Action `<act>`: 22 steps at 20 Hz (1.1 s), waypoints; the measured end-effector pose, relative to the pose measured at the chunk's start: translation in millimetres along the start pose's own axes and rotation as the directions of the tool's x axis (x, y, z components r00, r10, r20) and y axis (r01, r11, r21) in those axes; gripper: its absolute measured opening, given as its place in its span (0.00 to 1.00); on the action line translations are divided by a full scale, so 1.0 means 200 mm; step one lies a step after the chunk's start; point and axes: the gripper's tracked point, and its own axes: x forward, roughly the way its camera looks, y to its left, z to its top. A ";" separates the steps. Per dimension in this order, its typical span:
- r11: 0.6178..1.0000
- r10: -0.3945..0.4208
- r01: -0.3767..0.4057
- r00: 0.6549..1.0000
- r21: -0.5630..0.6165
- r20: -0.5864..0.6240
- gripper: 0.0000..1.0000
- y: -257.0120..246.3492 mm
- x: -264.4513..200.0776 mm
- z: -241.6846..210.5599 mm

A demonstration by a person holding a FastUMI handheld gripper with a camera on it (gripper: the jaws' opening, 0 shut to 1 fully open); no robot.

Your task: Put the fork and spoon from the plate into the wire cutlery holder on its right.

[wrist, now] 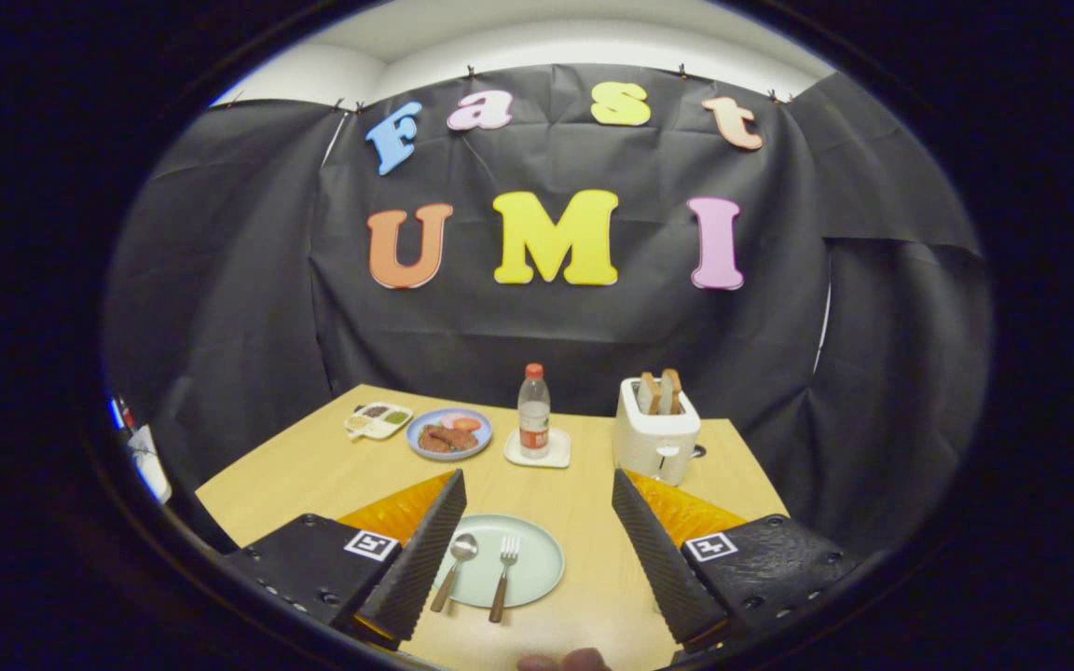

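**Fork and spoon side by side on the plate, fingers spread wide above**

Lying parallel on the pale green plate (537,570), the spoon (455,568) and the fork (503,576) rest with bowl and tines pointing toward the far edge of the table (313,466) and their brown handles reaching back over the plate's near rim. The spoon is on the left, the fork just beside it on the right; they are close but apart. The plate sits near the table's front edge, and its left rim is hidden behind the left finger.

The gripper (537,550) hangs above the plate with its fingers released and wide apart, holding nothing; fork and spoon show in the gap between them. The right finger covers the table surface to the right of the plate, so whatever stands there cannot be made out.

Beyond the fingers, toward the table's far edge, a clear bottle (533,410) with a red cap stands upright on a small white coaster (538,449). Left of it lies a blue plate of food (448,433), and further left, near the far left corner, a small divided dish (378,419) whose contents are too small to tell. Toward the far right corner stands a white toaster (655,433) with two slices of toast (659,391) sticking up from its slots.

At the very front edge, two fingertips of a person (562,661) are cut off.
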 end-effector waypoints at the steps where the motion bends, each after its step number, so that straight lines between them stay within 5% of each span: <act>1: 1.000 -0.002 0.002 1.000 0.000 -0.031 0.96 0.01 0.04 -0.06; 15: 1.000 -0.016 0.021 0.926 0.008 -0.378 0.94 0.15 0.47 -0.83; 22: 1.000 0.002 -0.008 0.889 -0.011 -0.457 0.73 0.22 0.54 -1.02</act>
